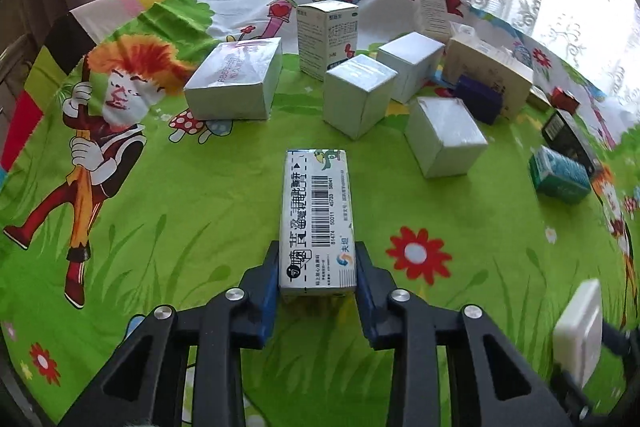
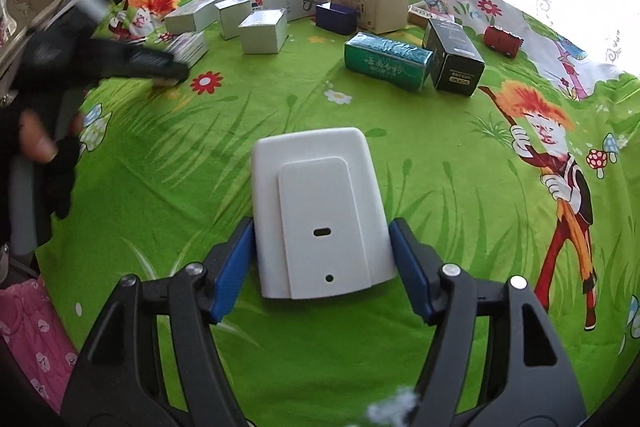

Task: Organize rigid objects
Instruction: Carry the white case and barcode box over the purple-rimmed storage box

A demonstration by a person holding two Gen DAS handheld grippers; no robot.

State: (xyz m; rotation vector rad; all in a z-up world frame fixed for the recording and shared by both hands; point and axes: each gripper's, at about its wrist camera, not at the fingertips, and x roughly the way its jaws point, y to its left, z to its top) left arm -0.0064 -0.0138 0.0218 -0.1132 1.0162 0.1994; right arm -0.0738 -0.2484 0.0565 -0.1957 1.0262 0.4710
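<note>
My left gripper (image 1: 317, 267) is shut on a long white medicine box with a barcode (image 1: 318, 219), held just above the green cartoon tablecloth (image 1: 180, 227). My right gripper (image 2: 322, 251) is shut on a flat white plastic device (image 2: 320, 211), its blue pads against both sides. That device also shows at the right edge of the left wrist view (image 1: 578, 331). The left gripper and its box appear blurred at the left of the right wrist view (image 2: 132, 61).
Several white boxes (image 1: 356, 99) stand ahead of the left gripper, with a tall medicine carton (image 1: 326, 37), a navy box (image 1: 480, 99), a black box (image 2: 454, 57), a teal pack (image 2: 388, 61) and a small red box (image 2: 502, 41). Curtains hang behind the table.
</note>
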